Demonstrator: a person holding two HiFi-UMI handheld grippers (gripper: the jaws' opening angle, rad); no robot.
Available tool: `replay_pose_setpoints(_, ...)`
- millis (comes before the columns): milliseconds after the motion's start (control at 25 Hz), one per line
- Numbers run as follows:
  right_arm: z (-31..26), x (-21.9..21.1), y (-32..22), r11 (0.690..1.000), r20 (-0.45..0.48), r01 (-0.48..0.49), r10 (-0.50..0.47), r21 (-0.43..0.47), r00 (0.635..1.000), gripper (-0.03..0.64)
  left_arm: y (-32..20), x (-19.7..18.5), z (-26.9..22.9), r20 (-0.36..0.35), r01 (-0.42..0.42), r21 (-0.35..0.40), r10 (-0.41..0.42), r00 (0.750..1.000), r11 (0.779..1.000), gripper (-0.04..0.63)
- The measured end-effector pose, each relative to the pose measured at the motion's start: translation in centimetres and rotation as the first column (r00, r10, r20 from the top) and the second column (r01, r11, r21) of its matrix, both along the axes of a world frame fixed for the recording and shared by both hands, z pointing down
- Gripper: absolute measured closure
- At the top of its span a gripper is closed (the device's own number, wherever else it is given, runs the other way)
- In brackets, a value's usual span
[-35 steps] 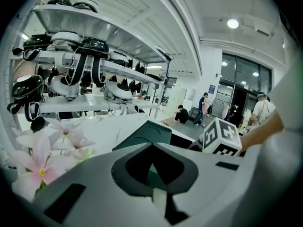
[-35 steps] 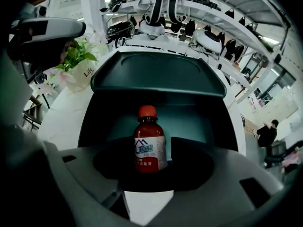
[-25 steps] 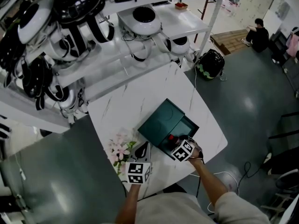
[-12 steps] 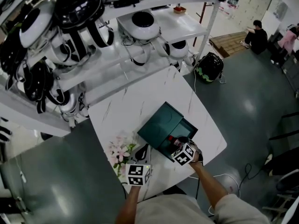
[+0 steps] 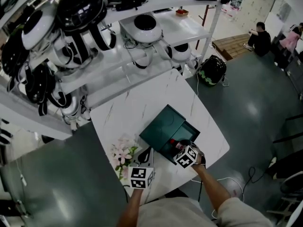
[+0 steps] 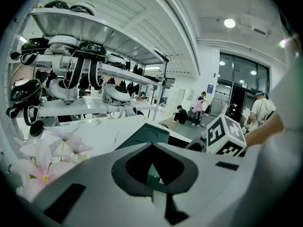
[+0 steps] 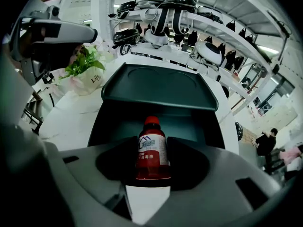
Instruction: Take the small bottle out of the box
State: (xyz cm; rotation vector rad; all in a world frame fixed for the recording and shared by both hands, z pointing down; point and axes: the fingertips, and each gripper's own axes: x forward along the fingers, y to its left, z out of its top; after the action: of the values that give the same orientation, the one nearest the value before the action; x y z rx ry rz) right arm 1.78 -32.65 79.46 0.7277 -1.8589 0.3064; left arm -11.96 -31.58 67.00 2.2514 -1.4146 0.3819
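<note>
The small bottle is held clamped between the right gripper's jaws, over the open box. Its place is scarcely changed since earlier. The left gripper is kept closed and empty.

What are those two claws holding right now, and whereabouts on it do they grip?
The right claw grips the small bottle by the sides of its lower body, inside the box. The left claw is shut and holds nothing.

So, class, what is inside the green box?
A small red-capped bottle, gripped by the right gripper. That gripper covers the box's near floor, so anything else there is hidden.
</note>
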Motion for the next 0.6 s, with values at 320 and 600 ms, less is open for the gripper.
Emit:
replay_pose_setpoints(320,1.3,-1.0,0.0,0.996,-0.063,0.039,-0.044,-0.081,0.997,0.396,0.1,-0.5,0.0,-0.001,0.01,-0.004,-0.01,1.0,1.0,0.577)
replay_pose_setpoints(600,2.8,-1.5,0.2,0.985,-0.119,0.083,-0.102,-0.15,0.988,0.388,-0.1,-0.9,0.1,-0.006,0.017,-0.004,-0.017,1.0,1.0,0.577)
